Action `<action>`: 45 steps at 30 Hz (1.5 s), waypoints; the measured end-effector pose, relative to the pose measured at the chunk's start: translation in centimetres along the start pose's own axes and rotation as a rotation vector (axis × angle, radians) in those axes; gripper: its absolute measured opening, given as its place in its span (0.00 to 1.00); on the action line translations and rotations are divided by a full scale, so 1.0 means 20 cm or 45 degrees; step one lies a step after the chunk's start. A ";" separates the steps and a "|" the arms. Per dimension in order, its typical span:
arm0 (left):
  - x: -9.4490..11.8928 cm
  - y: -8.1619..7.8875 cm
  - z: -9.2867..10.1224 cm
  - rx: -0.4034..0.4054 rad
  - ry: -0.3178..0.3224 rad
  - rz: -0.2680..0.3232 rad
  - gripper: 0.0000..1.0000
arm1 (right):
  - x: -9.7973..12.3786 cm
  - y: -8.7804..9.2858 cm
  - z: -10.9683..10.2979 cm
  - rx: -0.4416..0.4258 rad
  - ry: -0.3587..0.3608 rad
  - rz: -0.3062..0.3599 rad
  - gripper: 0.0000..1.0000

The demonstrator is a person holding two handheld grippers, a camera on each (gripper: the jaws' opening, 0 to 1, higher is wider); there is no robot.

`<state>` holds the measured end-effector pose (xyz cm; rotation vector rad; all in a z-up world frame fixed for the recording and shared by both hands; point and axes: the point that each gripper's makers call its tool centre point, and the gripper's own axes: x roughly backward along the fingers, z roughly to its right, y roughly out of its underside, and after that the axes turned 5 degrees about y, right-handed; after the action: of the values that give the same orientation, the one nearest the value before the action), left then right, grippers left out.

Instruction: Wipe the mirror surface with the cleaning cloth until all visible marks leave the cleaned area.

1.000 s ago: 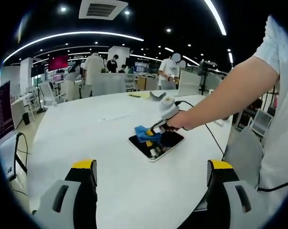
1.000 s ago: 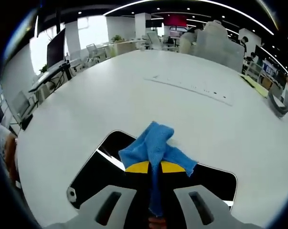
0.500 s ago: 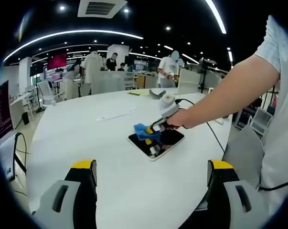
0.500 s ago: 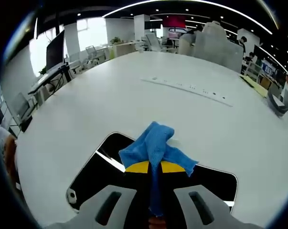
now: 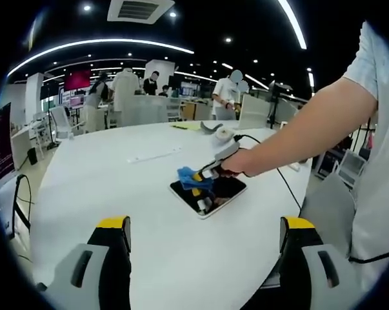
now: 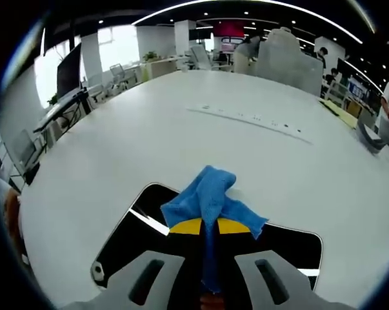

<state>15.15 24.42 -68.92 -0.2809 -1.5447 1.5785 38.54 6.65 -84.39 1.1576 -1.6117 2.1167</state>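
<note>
On the smooth white round desk point(image 6: 149, 129) lies the mirror point(image 6: 136, 236), a dark glossy slab with rounded corners and a pale rim. The right hand-held gripper point(image 6: 209, 225) pinches the soft, crumpled blue cleaning cloth point(image 6: 207, 197) against its glass. The left hand-held gripper point(image 5: 204, 226) hangs wide apart, holding nothing, well back from the mirror.

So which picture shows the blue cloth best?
The right gripper view. There the blue cloth is big and close, pinched between the right gripper jaws over the mirror. In the left gripper view the cloth is a small blue bunch, far off on the white table.
</note>
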 end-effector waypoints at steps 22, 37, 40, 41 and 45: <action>-0.02 -0.06 -0.01 0.006 0.027 0.024 0.97 | -0.04 -0.06 -0.16 0.048 -0.102 0.053 0.02; 0.03 -0.05 0.04 -0.052 -0.010 0.016 0.97 | 0.02 -0.01 -0.30 0.094 -0.180 0.065 0.02; 0.05 -0.07 0.06 -0.037 -0.005 0.027 0.97 | 0.04 0.01 -0.32 0.107 -0.191 0.067 0.02; 0.06 -0.08 0.06 -0.028 -0.003 0.035 0.97 | 0.05 0.01 -0.33 0.110 -0.192 0.069 0.02; 0.07 -0.06 0.10 -0.003 0.020 0.014 0.98 | 0.08 0.04 -0.35 0.106 -0.199 0.076 0.02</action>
<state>13.60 23.81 -66.88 -0.3032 -1.5355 1.5797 33.84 12.26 -84.39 1.3485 -1.6567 2.1981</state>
